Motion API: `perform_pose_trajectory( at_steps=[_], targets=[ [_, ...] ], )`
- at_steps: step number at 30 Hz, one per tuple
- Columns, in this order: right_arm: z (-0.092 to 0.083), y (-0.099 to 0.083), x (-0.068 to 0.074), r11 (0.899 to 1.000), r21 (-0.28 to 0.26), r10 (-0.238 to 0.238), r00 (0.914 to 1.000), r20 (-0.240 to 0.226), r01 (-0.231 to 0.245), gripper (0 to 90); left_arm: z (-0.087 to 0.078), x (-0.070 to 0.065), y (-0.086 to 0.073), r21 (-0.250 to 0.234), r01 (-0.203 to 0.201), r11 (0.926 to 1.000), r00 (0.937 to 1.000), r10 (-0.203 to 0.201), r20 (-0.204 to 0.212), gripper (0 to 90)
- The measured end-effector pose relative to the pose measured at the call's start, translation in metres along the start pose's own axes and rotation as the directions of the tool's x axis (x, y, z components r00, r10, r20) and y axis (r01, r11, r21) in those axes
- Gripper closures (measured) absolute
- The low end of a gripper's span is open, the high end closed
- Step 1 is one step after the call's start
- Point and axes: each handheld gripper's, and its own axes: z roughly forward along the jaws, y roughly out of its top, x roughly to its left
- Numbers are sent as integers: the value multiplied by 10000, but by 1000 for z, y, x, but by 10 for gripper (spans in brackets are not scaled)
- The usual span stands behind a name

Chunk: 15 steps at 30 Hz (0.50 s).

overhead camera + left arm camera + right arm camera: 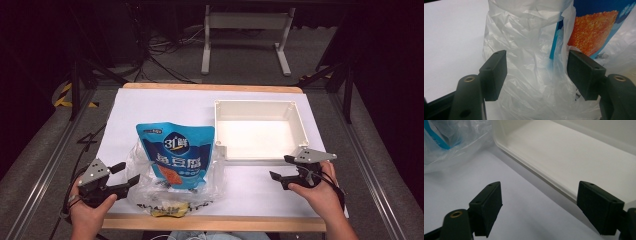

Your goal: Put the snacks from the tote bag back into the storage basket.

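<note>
A blue snack pouch [176,155] with an orange picture lies partly inside a crumpled clear plastic bag [142,187] near the table's front. My left gripper [129,173] sits at the bag's left edge. Its jaws stand open, and in the left gripper view [536,72] the bag's film [529,50] bulges between them without being pinched, with the pouch [594,32] beyond. My right gripper [280,167] hovers open near the front right, just before the white box [296,122]. Nothing lies between its jaws in the right gripper view [539,207].
The white box's near wall [574,157] runs close ahead of the right gripper. A yellow packet [170,210] lies under the plastic at the table's front edge. White paper [165,107] covers the wooden table, with bare sheet at the back left. The plastic bag's edge [454,140] shows far left.
</note>
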Motion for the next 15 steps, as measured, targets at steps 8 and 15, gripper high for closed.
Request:
perform_pose_trajectory(
  at_steps=[8, 15],
  targets=[
    [-2, 3, 4, 9999, -20, -141, 9998, -157, 141, 213, 1, -1, 1, 6, -48, 10000, 10000, 48, -47, 338],
    [-2, 4, 6, 9997, -35, -229, 9993, -309, 228, 214, 1, -1, 1, -21, -70, 10000, 9999, 69, -90, 337]
  ],
)
